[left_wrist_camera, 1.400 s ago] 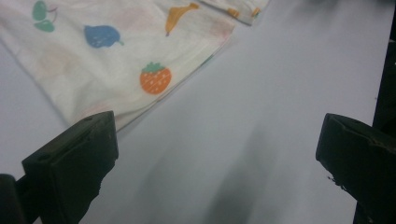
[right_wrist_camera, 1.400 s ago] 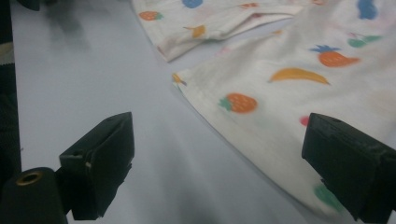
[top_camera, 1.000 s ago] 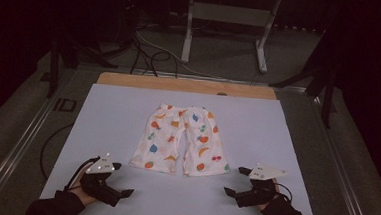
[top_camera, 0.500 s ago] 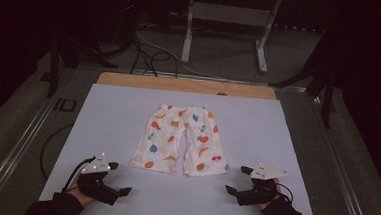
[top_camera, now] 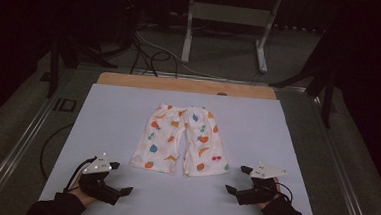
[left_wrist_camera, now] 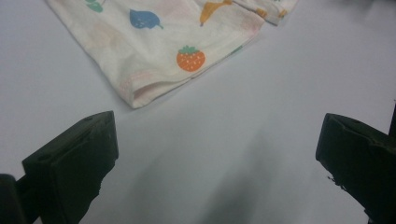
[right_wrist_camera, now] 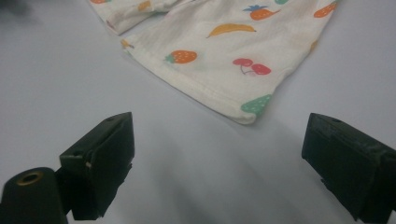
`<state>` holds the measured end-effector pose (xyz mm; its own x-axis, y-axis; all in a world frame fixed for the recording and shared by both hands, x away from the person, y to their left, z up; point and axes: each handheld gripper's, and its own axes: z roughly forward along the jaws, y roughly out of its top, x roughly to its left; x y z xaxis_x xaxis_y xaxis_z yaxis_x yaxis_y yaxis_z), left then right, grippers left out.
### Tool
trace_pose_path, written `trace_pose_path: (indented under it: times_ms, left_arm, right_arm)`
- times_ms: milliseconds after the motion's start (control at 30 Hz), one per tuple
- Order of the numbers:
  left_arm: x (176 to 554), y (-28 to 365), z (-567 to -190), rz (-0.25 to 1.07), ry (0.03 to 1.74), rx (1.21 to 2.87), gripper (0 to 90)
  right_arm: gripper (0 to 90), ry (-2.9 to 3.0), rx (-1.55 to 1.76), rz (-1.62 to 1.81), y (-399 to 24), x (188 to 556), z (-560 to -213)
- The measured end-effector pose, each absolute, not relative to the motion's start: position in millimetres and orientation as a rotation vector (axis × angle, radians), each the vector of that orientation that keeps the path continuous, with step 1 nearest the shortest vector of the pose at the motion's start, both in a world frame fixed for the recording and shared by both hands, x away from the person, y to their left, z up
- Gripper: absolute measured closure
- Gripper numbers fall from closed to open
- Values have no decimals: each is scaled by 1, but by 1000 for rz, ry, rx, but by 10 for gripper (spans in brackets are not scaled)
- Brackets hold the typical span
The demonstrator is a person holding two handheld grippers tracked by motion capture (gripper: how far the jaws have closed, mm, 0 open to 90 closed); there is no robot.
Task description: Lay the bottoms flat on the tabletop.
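High view has the fruit-print shorts lying flat in the middle of the white table sheet, waistband away from the person, both leg hems toward them, and nothing gripping the cloth yet. Left gripper sits near the front-left, jaws spread wide, hand low over the sheet and angled in toward the left leg hem; right gripper mirrors it at the front-right, jaws equally apart, pointing at the right leg hem. Left gripper view puts the hem corner by the strawberry just ahead and left of centre between the jaws; right gripper view has the hem corner with the green fruit ahead, nearer the right jaw. The likely step is reaching in to pinch each hem. To do it well, each gripper should slide low along the sheet, one jaw slipping under the hem edge, taking both cloth layers together, and both closing evenly so the shorts don't skew.
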<state>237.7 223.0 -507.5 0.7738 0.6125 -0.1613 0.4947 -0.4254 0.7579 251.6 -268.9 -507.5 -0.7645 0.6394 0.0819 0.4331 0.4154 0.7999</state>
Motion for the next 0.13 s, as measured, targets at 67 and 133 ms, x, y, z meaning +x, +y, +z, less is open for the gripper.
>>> trace_pose_path:
  times_ms: [67,133]
  left_arm:
    - [238,223,-507,177,823,2100,0]
    - [238,224,-507,180,825,2097,0]
  right_arm:
    - [96,2436,940,1266,-269,252,-507]
    - [96,2435,939,1275,-269,252,-507]
